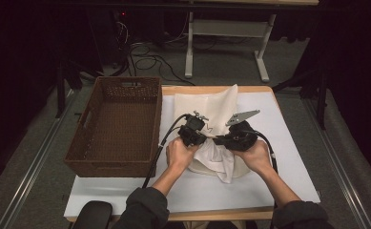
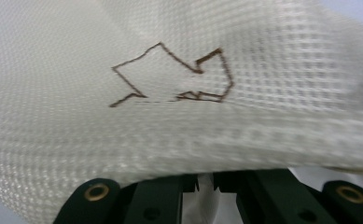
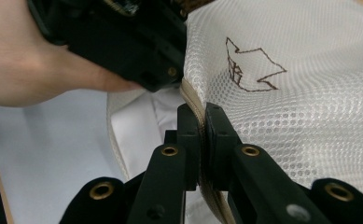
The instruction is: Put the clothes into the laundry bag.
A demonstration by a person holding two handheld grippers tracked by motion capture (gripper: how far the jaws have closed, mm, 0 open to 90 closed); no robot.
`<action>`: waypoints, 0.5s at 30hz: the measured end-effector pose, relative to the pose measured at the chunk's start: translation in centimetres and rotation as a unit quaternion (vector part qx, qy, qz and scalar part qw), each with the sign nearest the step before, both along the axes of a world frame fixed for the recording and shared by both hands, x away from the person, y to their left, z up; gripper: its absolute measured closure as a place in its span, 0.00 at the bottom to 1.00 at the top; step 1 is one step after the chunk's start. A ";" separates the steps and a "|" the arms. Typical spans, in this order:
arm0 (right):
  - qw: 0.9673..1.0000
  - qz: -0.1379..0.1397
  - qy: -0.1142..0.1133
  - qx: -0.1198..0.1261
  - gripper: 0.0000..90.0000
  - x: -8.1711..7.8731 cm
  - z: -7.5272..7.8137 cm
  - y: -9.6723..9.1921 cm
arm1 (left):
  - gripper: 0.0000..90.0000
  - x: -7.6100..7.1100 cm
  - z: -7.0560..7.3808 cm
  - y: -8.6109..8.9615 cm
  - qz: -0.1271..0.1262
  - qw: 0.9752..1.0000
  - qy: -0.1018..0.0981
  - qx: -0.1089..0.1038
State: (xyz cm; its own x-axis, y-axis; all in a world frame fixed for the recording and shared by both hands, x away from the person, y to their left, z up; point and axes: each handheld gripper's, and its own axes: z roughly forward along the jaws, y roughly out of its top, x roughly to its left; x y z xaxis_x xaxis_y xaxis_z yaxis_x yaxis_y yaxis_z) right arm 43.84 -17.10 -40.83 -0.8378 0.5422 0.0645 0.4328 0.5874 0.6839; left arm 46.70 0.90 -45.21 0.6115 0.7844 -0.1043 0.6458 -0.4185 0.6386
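A cream mesh bag (image 1: 216, 125) lies in the middle of the high view on a white table (image 1: 288, 157), with a white cloth (image 1: 219, 160) spilling from its near end. The left gripper (image 1: 200, 136) and right gripper (image 1: 221, 140) meet at the bag's opening, just beside each other. In the right gripper view, the 2 jaws are clamped on the bag's tan edge binding (image 3: 198, 116). In the left gripper view, the jaws are nearly together, pinching bag fabric. A brown wicker basket (image 1: 116, 125) sits at centre left.
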 end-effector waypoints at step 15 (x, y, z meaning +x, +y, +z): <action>1.000 -0.013 0.004 -0.003 0.97 0.4 -0.8 -0.7 | 0.47 -3.6 2.1 1.5 -0.028 0.999 0.008 0.025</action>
